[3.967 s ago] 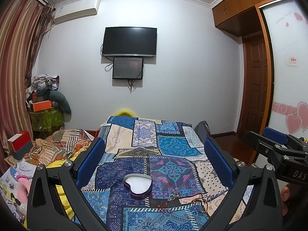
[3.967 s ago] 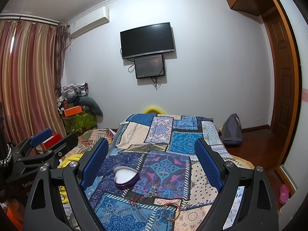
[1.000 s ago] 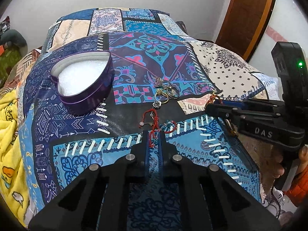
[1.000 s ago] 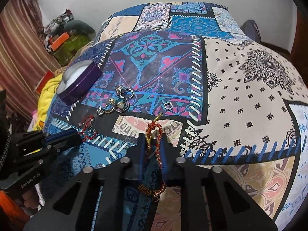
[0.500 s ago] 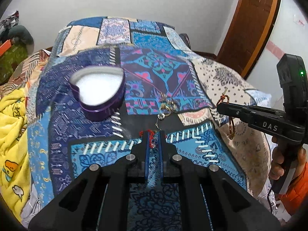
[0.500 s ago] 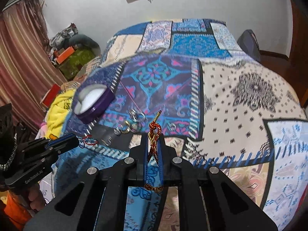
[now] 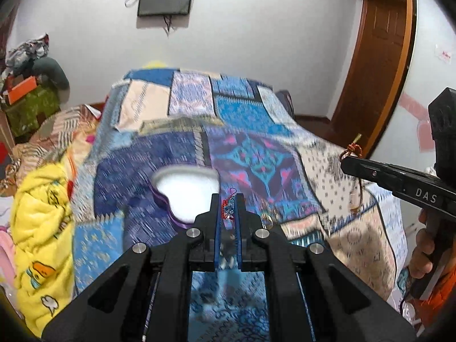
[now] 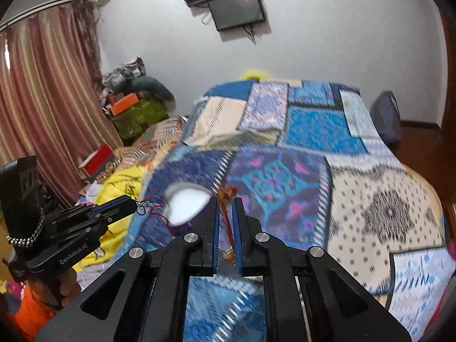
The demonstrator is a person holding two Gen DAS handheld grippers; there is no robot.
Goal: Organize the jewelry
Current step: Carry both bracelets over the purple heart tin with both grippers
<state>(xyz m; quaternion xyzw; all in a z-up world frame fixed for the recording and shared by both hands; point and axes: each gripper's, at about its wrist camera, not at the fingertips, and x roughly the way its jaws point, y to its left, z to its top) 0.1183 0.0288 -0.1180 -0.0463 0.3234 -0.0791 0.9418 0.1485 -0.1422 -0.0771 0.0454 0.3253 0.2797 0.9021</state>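
Above the patchwork bedspread point(image 7: 256, 114), in the left wrist view, the left tool point(image 7: 227, 208) has its blue-padded fingers drawn nearly together, pinching a red and blue cord bracelet point(image 7: 228, 209) that shows in the narrow gap between them and pokes out past the tips. Just beyond and to the left of those tips, the purple heart-shaped box point(image 7: 186, 191) sits on the bed with its white lining facing up, though the whole bed is blurred. At the right edge, the right tool point(image 7: 346, 161) reaches in from the side, clamped on a red and gold braided bracelet point(image 7: 354, 149) whose loop hangs below its fingers.

In the right wrist view, the right tool point(image 8: 226, 203) is likewise almost closed, and the braided bracelet point(image 8: 226, 193) stands up between its pads with a strand trailing down the gap. The heart box point(image 8: 186, 203) lies just left of the fingertips, smeared by motion. Lower left, the left tool point(image 8: 134, 205) is held level, with the cord bracelet point(image 8: 149, 206) dangling from its tip toward the box. A yellow blanket point(image 8: 122, 182) is bunched beside the bedspread point(image 8: 313, 131).
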